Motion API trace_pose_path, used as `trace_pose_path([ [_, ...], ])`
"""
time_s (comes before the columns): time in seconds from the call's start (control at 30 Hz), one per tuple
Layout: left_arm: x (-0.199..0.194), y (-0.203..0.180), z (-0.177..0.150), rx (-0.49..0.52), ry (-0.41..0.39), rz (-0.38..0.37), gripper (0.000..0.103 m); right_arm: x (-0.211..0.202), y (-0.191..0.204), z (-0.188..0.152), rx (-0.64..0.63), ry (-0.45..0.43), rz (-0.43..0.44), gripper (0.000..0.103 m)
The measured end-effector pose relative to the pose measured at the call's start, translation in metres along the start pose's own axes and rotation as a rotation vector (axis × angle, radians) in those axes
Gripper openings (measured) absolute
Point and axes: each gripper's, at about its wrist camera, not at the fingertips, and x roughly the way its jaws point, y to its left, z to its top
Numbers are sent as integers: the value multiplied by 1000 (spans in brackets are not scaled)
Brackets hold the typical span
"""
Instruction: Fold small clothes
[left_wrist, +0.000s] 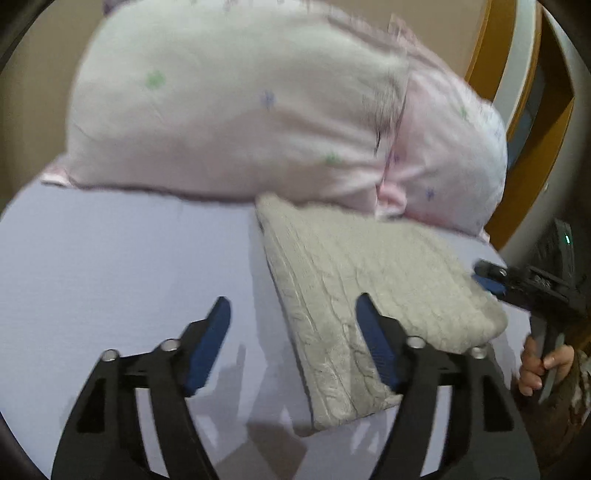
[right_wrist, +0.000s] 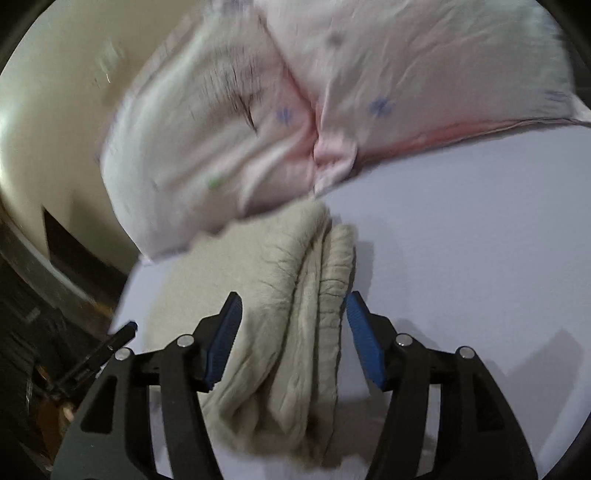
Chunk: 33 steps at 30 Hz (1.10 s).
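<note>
i'm seeing the folded grey knit garment (left_wrist: 373, 295) lying on the pale lilac bed sheet (left_wrist: 122, 258), its far end touching the pink pillow (left_wrist: 236, 107). my left tool (left_wrist: 291, 343) is hovering spread, holding nothing. my right tool (right_wrist: 293, 339) is hovering spread over the garment's stacked folds, pinching nothing.

Left claw (left_wrist: 291, 343) and right claw (right_wrist: 293, 338), both spread wide, empty
</note>
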Motion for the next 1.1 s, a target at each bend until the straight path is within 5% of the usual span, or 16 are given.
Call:
trace_pose_path([
  [0.07,-8,-2,1,12,-20,-16,75,4,5,-8,-23,54,-18,48],
  [0.1,-8,-4,0,19,-13,-24,75,13,10,-15,-44,97,-26,28],
  [0.13,-7,-5,-1,24,-2,-29,76,19,16,-20,-66,106,-43,22],
  [0.33,-10,-7,-16,50,32,-80,76,-24,14,-38,-51,0,-53,12],
  [0.37,-12,-8,-17,59,42,-98,76,-26,11,-41,-46,2,-94,2],
  [0.43,-11,-10,-21,83,71,-120,76,-20,-3,-49,-34,37,-220,0],
  [0.53,-8,-12,-28,112,105,-108,76,-12,-23,-61,53,102,-176,0],
  [0.63,-8,-12,-34,95,132,-108,80,-35,-10,-73,6,42,-155,26],
  [0.67,-11,-13,-37,86,139,-93,83,-42,-6,-77,-9,24,-175,60],
  [0.7,-14,-15,-41,85,140,-75,90,-48,-1,-81,-28,4,-200,82],
  [0.77,-20,-21,-50,90,143,-30,97,-55,11,-94,-67,7,-206,96],
  [0.87,-21,-35,-65,99,173,49,100,-48,30,-111,-118,39,-264,101],
  [1.1,4,-55,-83,93,265,99,100,-7,59,-126,-212,97,-358,101],
])
